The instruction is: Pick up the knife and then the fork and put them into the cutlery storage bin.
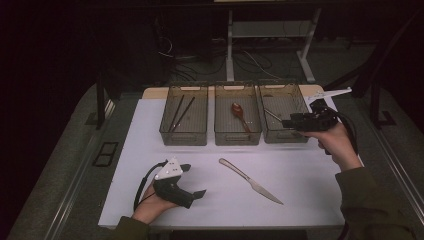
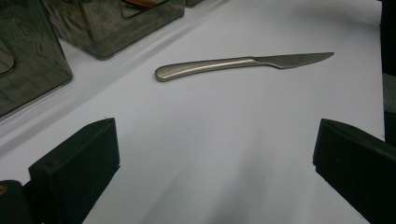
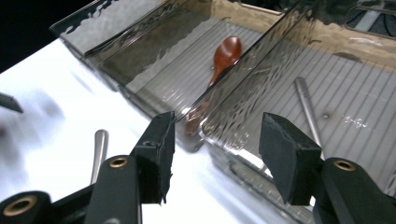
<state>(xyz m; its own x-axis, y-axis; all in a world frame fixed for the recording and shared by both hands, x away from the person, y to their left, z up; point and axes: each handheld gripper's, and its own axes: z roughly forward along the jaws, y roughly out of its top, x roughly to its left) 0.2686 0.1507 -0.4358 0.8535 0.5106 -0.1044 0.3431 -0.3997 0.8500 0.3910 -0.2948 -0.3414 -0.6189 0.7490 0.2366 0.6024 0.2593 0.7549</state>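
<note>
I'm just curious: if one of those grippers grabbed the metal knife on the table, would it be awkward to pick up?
Probably a bit. The knife lies flat on the white table, leaving little to get under. Its smooth metal looks slippery, and likely stiff rather than floppy. It seems unlikely to roll.

A dim room: white desk frame legs (image 1: 230, 47) and tangled cables (image 1: 185, 62) on grey floor.

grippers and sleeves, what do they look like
Both grippers are black pistol-grip tools. The left gripper and the right gripper each carry a grey three-cornered plate on top and trail a black cable. The jaws end in blocky black pads, with brass-coloured rivets behind. The person wears olive-green sleeves.
</note>
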